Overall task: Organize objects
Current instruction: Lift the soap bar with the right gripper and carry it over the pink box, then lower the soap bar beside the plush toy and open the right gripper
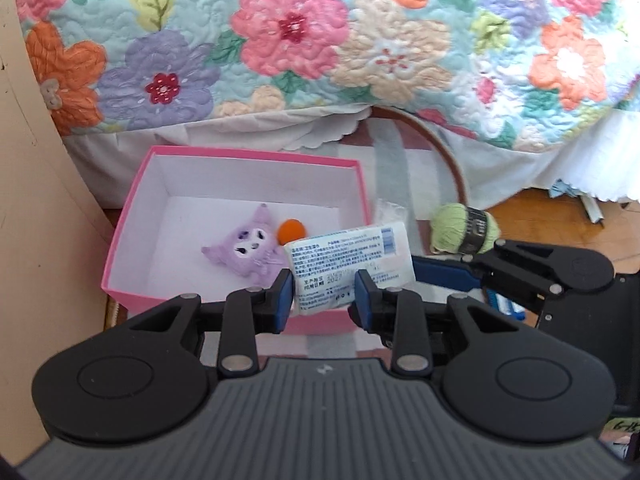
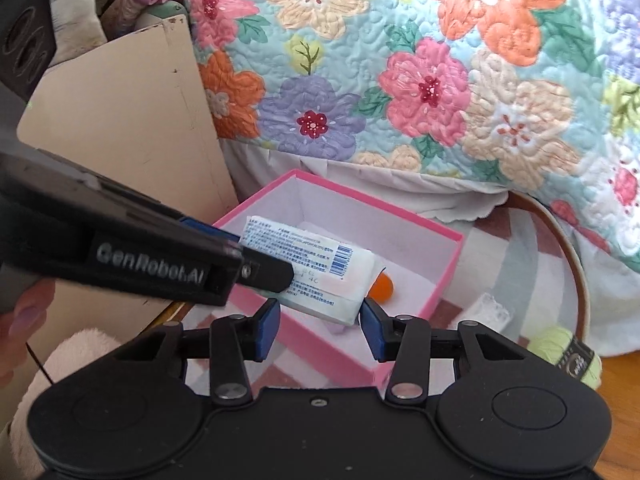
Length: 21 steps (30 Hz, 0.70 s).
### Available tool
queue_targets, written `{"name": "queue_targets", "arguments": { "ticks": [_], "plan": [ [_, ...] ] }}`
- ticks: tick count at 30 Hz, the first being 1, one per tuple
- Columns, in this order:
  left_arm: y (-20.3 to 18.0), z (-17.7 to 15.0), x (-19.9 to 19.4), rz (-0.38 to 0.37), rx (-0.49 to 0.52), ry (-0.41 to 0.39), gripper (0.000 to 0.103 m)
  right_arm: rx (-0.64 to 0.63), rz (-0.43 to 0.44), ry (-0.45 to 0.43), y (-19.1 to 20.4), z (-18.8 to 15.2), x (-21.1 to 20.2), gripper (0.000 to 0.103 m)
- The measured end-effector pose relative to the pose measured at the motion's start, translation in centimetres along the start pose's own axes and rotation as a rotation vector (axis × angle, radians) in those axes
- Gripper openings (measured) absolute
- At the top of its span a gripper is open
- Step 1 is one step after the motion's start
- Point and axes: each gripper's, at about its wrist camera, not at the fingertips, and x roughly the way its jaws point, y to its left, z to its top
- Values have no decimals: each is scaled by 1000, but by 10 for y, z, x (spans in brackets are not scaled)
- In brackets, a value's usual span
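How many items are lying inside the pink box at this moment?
2: a purple plush toy on the pink box floor and an orange ball beside it. The white packet hangs above, possibly hiding more.

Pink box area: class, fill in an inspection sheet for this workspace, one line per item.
Surface: striped rug on wooden floor.
Job's things: pink box holding purple plush and orange ball; white packet held above its near edge.
Clutter: green yarn ball beside the box.
Grippers: left gripper shut on packet; right gripper jaws flank its end, contact unclear.
Cables: one thin dark strand, left edge of right wrist view.
Surroundings: floral quilt behind, beige panel left of the box.
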Motion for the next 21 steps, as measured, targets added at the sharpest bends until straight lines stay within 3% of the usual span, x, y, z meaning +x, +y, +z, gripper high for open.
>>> {"name": "queue_targets", "arguments": {
  "ticks": [8, 21],
  "plan": [
    [37, 15, 47, 42, -39, 55, 31, 36, 40, 46, -4, 14, 61, 49],
    [91, 26, 131, 101, -93, 247, 31, 201, 174, 133, -27, 2, 152, 49]
  ]
}}
